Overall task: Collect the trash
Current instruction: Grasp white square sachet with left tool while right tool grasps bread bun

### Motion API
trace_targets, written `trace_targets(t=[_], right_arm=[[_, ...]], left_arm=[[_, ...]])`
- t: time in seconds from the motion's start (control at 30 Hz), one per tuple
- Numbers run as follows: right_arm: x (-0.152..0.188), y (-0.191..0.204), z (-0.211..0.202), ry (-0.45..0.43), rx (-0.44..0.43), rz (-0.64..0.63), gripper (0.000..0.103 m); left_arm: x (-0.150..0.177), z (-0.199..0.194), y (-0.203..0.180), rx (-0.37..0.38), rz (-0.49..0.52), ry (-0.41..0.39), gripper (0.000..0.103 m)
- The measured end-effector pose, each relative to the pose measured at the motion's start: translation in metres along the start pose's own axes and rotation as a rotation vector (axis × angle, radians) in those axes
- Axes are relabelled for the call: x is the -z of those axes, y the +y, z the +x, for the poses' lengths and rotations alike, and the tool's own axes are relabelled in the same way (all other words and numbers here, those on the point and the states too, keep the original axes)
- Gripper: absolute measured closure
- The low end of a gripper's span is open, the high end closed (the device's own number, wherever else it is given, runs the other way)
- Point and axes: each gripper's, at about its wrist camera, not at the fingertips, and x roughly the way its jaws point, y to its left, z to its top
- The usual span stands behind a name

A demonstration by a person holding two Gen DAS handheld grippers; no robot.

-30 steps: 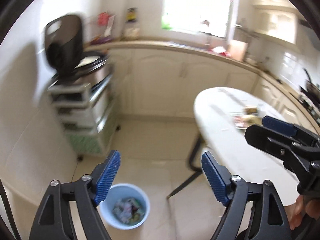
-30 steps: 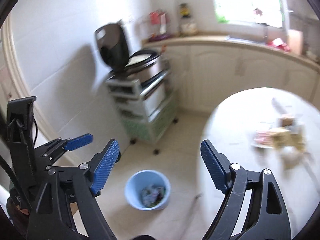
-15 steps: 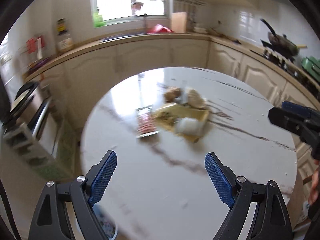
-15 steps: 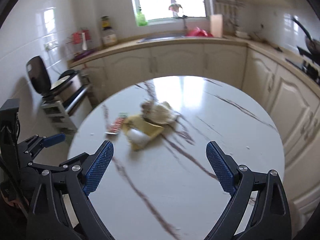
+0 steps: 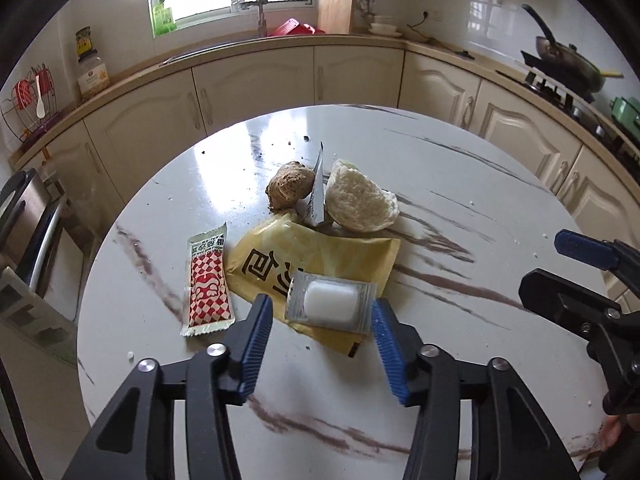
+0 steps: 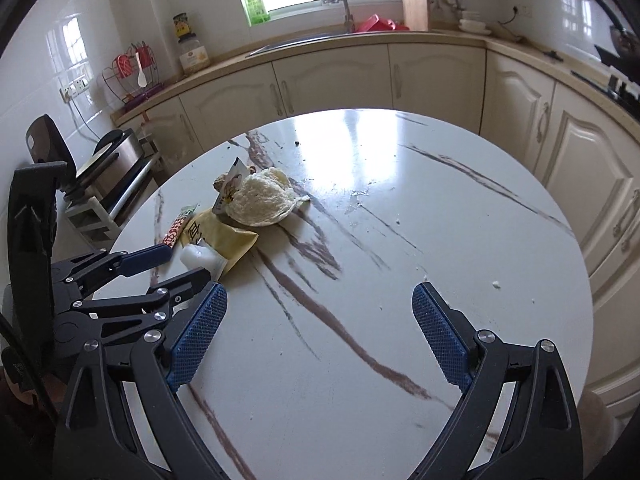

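one clear sachet (image 5: 331, 302) between closing left gripper (image 5: 322, 322) jaws, right gripper (image 6: 318, 334) spread wide

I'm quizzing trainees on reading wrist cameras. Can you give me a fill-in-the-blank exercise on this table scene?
1. The small clear packet lies on the ____ wrapper.
2. The checkered sachet is red and ____.
3. The right gripper hangs over bare ____.

Missing: yellow; white; table

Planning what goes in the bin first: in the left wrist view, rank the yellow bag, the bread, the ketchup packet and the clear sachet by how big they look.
1. Yellow bag
2. Bread
3. Ketchup packet
4. Clear sachet; it lies nearest the camera, so it may be flattered.
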Motion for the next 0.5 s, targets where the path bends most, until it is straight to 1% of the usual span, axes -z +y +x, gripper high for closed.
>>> trace_targets(t=[0.03,0.07,0.13,0.27,0.4,0.5], right_arm=[[-0.003,0.000,0.004,0.006,0.001,-0.001,0.009],[-0.004,0.000,0.008,0.011,-0.003,0.001,0.009],[-0.010,0.002,0.015,0.021,-0.014,0.012,0.009],[-0.022,0.008,0.029,0.035,-0.035,0.015,0.009],[-0.033,0.019,0.046,0.054,-0.049,0.025,0.009],[-0.041,0.028,0.061,0.061,-0.062,0.029,0.009]], left_arm=[[-0.002,0.002,0.001,0.007,0.001,0.001,0.067],[-0.002,0.004,0.001,0.015,0.008,0.003,0.079],[-0.001,0.004,0.002,0.019,0.021,-0.006,0.080],[0.009,-0.010,0.014,0.034,0.007,-0.034,0.080],[0.019,-0.029,0.037,0.017,-0.010,-0.071,0.080],[0.025,-0.039,0.056,-0.019,-0.027,-0.088,0.080]])
